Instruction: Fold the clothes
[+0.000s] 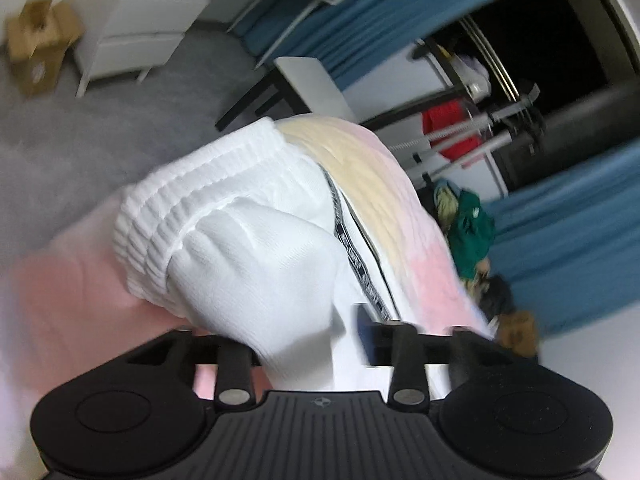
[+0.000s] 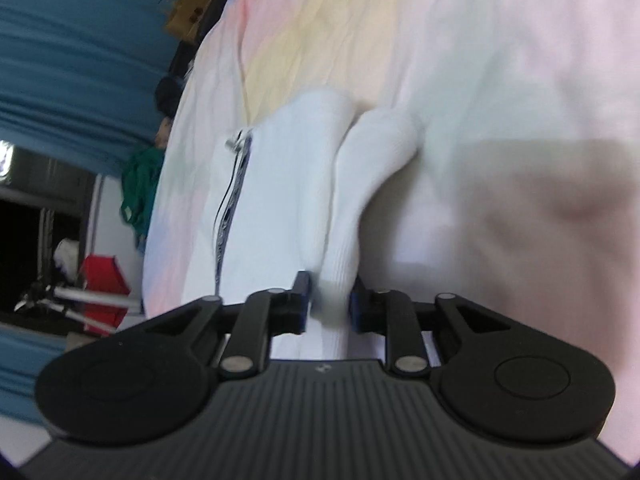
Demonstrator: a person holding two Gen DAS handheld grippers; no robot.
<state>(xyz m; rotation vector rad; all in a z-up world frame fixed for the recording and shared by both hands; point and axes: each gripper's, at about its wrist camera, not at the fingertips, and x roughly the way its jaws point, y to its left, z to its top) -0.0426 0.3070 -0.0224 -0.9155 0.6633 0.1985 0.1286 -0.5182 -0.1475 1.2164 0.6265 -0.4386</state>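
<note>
We are holding a white jacket [image 1: 256, 240] with both tools, over a bed with a pink and yellow bedsheet [image 2: 460, 40].

Our left hand-held gripper [image 1: 320, 344] is reaching into the white cloth. The cloth is bunching up right in front of it and spilling down between its two black arms. One blue pad [image 1: 366, 334] is showing on the right side, touching the cloth. The other pad is hiding behind the cloth, so we cannot tell if this hand-held gripper is pinching or just sitting wide around it. A thick ribbed cuff [image 1: 160, 216] is sitting up and to the left of it. A dark zipper strip [image 1: 356, 248] is running away from it on the right, along the edge of the jacket.

Our right hand-held gripper [image 2: 329, 304] is pinching a narrow fold of the white jacket [image 2: 280, 184]. Its two blue pads [image 2: 304, 300] are close together with the cloth squeezed between them. From there the jacket is stretching straight ahead, lying on the bedsheet. A rounded sleeve [image 2: 376, 152] is lying just ahead and a bit to the right. The zipper strip [image 2: 232, 200] is running ahead on the left, with a small metal pull at its far end.

Past the bed, on the left of this hand-held gripper, we are seeing blue curtains [image 2: 72, 60], a green cloth [image 2: 140, 188] and a red thing [image 2: 104, 280]. The pictures are a bit blurry.
</note>
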